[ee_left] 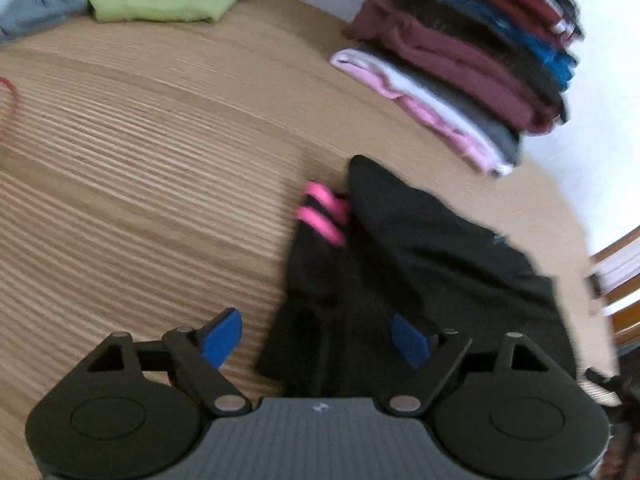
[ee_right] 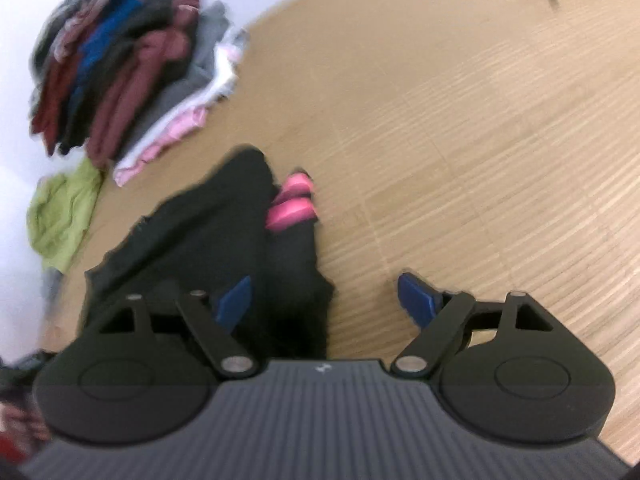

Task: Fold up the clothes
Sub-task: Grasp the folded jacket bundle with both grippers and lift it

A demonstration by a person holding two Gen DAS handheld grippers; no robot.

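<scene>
The black garment (ee_left: 420, 264) with pink stripes lay bunched on the table (ee_left: 160, 180), at five o'clock from the folded stack (ee_left: 460, 72). Both the left hand-held gripper (ee_left: 316, 340) and right hand-held gripper (ee_right: 328, 304) gaped wide, holding nothing. Folding seemingly hadn't begun; next, grasp its edges.

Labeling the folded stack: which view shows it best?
Left wrist view: the folded stack shows sharper, its layers separable from pink bottom to maroon top. Right wrist view shows the same stack smaller, tilted and motion-blurred at upper left.
</scene>
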